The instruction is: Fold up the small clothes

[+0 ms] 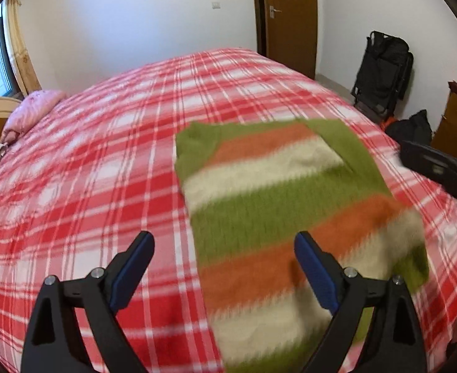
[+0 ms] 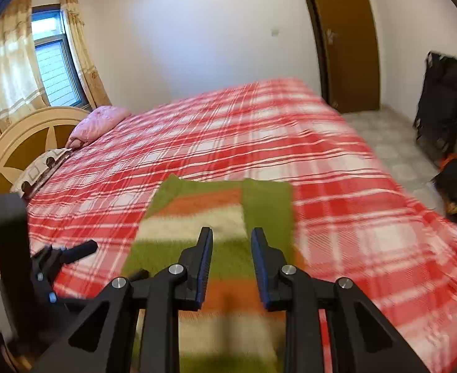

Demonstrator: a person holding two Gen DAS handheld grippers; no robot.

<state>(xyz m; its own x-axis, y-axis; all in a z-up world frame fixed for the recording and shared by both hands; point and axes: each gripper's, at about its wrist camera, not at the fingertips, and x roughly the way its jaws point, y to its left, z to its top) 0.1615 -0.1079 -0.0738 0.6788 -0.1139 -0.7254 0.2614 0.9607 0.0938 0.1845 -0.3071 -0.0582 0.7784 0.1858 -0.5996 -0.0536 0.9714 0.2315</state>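
Left wrist view: the left claw (image 1: 223, 244) hangs wide apart, empty, above the striped sweater (image 1: 278, 211) lying flat near the bed's (image 1: 104, 155) near edge. Right wrist view: the right claw (image 2: 231, 234), narrowly parted, hovers over the sweater (image 2: 216, 211), gripping nothing.

A pink soft pillow (image 2: 99, 121) lies at the head corner of the red and white checked bed cover (image 2: 368, 227). A brown wooden door (image 1: 290, 15) stands past the far edge. A black bag (image 1: 383, 71) leans on the wall.

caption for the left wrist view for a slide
Open left gripper above a partly folded green, orange and cream striped sweater on a red plaid bedspread.
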